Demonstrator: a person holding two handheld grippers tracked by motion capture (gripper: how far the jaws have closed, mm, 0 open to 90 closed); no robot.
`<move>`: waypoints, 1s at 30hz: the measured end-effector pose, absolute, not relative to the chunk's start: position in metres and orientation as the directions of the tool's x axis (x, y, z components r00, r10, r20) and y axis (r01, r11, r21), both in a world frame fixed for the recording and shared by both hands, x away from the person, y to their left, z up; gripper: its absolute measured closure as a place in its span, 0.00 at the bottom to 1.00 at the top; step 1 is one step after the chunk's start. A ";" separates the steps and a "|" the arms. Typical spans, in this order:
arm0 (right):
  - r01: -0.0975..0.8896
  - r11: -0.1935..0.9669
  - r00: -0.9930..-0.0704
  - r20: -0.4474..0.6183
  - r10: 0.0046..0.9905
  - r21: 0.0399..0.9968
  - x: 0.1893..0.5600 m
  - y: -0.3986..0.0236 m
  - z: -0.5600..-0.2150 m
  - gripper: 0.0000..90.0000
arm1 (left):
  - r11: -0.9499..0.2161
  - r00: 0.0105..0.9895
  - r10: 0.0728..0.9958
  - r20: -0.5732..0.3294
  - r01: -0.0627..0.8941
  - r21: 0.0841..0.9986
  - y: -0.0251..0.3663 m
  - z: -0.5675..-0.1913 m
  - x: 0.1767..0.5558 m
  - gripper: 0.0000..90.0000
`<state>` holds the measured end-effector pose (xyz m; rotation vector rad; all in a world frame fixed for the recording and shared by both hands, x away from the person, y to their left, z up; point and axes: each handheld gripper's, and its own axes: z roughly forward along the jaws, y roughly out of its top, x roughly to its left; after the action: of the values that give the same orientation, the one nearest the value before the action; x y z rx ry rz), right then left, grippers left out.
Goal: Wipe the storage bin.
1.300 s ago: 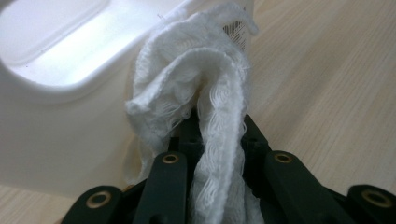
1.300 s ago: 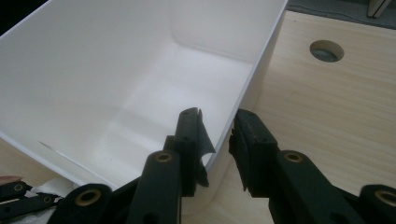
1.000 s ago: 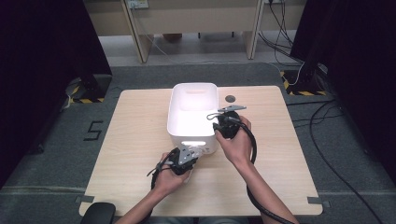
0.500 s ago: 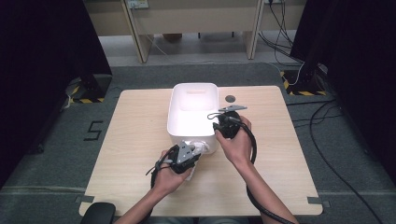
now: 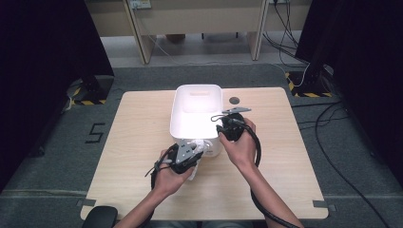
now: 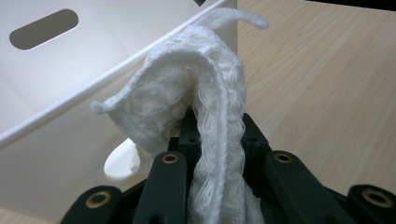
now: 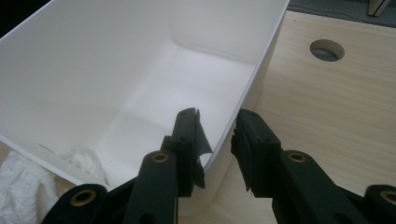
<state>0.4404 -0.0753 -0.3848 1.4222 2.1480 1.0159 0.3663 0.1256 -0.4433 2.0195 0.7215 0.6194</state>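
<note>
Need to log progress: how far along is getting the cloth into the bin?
Done: the left gripper is shut on the white cloth and has it raised beside the bin. In hand: the right gripper straddles the bin's wall, jaws just opening. Left: carry the cloth over the rim and release it inside.

A light wooden tabletop (image 5: 142, 142) with rounded corners fills the middle of the high view, standing on grey carpeted floor (image 5: 57, 161). A white rectangular bin (image 5: 196, 114) with a slot handle in its far wall sits directly on it, just above the centre of the frame, and a round cable hole (image 5: 234, 100) marks the wood just to the right of the bin's far end. Small notches cut the near edge at the lower left and lower right corners.
</note>
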 end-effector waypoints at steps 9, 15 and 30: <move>0.648 0.210 -0.420 0.113 0.900 0.732 0.441 -0.079 -0.380 0.75 | -0.444 0.708 0.691 0.146 0.257 0.859 0.127 -0.442 0.366 0.84; 0.653 0.198 -0.413 0.124 0.902 0.731 0.437 -0.080 -0.374 0.82 | -0.437 0.702 0.697 0.145 0.255 0.863 0.128 -0.440 0.365 0.84; 0.639 0.218 -0.419 0.095 0.903 0.738 0.434 -0.071 -0.378 0.83 | -0.452 0.704 0.693 0.154 0.257 0.854 0.124 -0.439 0.369 0.84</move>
<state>0.4338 -0.0713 -0.3775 1.4335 2.1438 1.0303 0.3686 0.1236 -0.4389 2.0271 0.7259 0.6238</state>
